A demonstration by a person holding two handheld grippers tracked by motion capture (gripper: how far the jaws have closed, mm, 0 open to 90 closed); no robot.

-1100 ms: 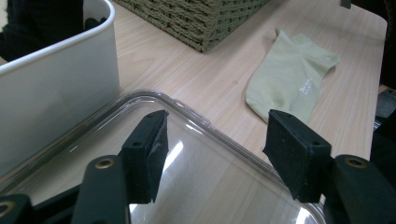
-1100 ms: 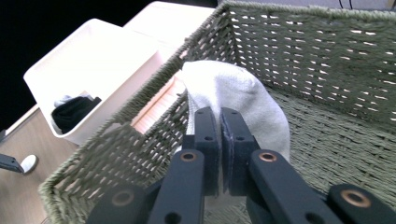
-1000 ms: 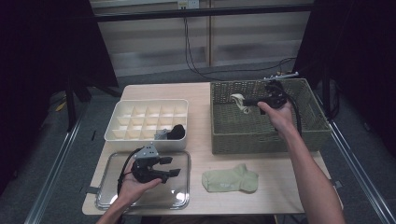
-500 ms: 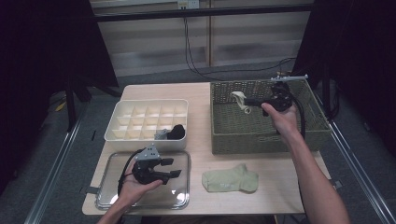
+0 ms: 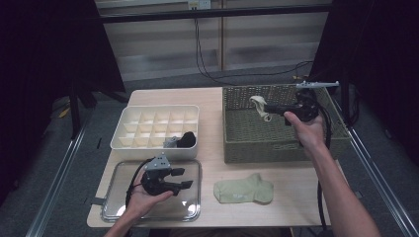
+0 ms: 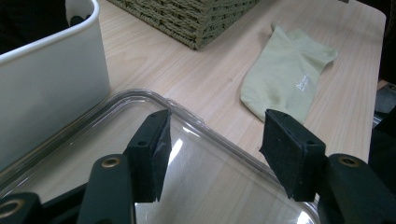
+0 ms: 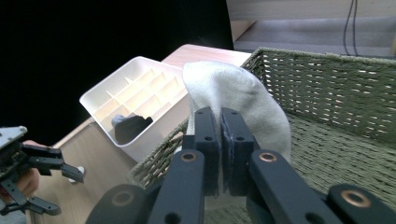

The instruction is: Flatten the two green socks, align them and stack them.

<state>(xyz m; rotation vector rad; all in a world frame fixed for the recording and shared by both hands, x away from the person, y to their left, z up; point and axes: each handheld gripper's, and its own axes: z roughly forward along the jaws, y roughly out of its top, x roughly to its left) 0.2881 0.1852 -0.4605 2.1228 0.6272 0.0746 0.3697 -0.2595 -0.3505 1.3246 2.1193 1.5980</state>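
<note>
Woven olive wicker forms the basket [image 5: 276, 140] at the worktop's far right corner, its right wall near the right edge. Above its open interior the right gripper [image 5: 269, 108] hangs with jaws pressed together on a cream sock [image 7: 233, 93], which droops from the tips just clear of the basket's rim — nothing crowds it from above. The white divided box [image 5: 148, 126] stands toward the far left, a strip of bare wood between it and the basket; a dark bundle [image 5: 187, 139] lies in its near right compartment. At the near left corner sits a clear tray [image 5: 195, 197], almost flush with the near edge, and over it the left gripper [image 5: 182, 177] hovers, jaws spread with nothing between them. A pale green sock [image 5: 243, 190] lies flat near the near edge — just right of the tray, with open wood around it.
</note>
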